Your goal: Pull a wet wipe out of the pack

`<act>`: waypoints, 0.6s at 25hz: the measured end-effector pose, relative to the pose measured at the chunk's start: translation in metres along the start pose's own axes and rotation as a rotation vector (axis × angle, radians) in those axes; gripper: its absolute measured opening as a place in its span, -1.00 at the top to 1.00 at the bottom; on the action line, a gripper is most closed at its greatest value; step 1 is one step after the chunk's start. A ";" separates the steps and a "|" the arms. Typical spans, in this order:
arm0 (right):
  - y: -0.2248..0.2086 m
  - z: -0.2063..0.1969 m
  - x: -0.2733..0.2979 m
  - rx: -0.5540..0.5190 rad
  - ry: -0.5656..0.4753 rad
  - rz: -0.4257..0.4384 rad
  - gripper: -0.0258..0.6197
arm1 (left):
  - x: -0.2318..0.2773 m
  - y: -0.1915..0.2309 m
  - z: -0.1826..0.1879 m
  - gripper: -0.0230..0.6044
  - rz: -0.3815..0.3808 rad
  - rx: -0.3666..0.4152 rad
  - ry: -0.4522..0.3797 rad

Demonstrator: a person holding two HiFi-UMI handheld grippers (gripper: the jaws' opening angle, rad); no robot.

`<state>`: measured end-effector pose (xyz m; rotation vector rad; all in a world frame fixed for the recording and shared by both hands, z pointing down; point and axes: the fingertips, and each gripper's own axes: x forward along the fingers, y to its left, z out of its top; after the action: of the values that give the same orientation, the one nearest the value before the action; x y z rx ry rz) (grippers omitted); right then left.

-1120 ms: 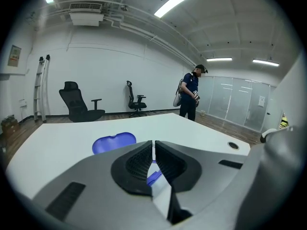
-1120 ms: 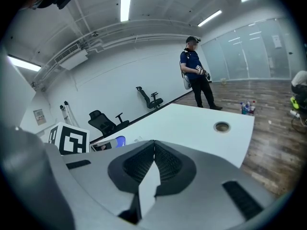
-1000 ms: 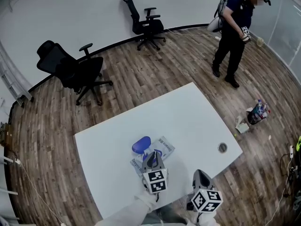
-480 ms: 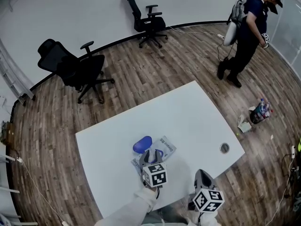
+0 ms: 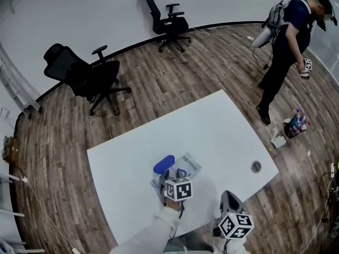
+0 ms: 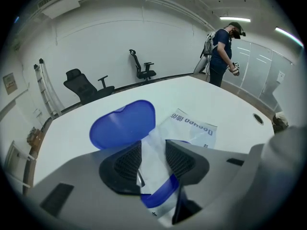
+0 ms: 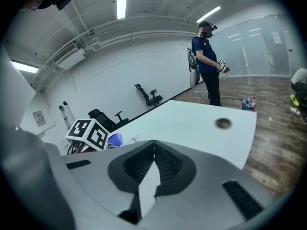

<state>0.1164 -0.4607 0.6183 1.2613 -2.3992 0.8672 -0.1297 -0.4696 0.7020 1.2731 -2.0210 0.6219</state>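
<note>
The wet wipe pack [image 5: 189, 168] lies near the front of the white table [image 5: 212, 131], its blue lid [image 5: 163, 164] flipped open. In the left gripper view the lid [image 6: 122, 123] stands up behind the printed pack [image 6: 194, 128]. My left gripper [image 5: 170, 177] tilts down over the pack's opening. Its jaws have just been opening, and the left gripper [image 6: 153, 159] is open with a white wipe [image 6: 152, 166] standing between the pads, not pinched. My right gripper [image 5: 226, 194] hovers at the table's front edge. Its pads meet, so the right gripper [image 7: 154, 147] is shut with nothing held.
A round cable hole [image 5: 256, 166] is in the table's right corner. Two black office chairs [image 5: 85, 78] [image 5: 167, 20] stand on the wooden floor behind. A person [image 5: 288, 36] stands at the far right, near a bag with bottles [image 5: 295, 126].
My left gripper has sunk towards the pack and tipped further down. The right gripper has kept still. The person in the background has walked to the right.
</note>
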 end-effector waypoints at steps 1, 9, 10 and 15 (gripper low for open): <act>0.001 -0.001 0.001 0.003 0.000 -0.002 0.90 | 0.002 0.002 -0.001 0.45 -0.004 -0.011 0.016; -0.001 -0.002 0.001 0.012 0.000 -0.011 0.89 | 0.001 0.006 -0.004 0.46 -0.024 -0.035 0.044; -0.002 -0.002 0.002 0.012 0.001 -0.012 0.89 | 0.001 0.006 -0.004 0.46 -0.023 -0.032 0.043; -0.006 -0.004 0.002 0.013 0.004 -0.017 0.90 | 0.000 0.006 -0.008 0.70 -0.005 0.008 0.030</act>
<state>0.1201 -0.4625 0.6248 1.2823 -2.3799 0.8808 -0.1327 -0.4616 0.7067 1.2661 -1.9922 0.6438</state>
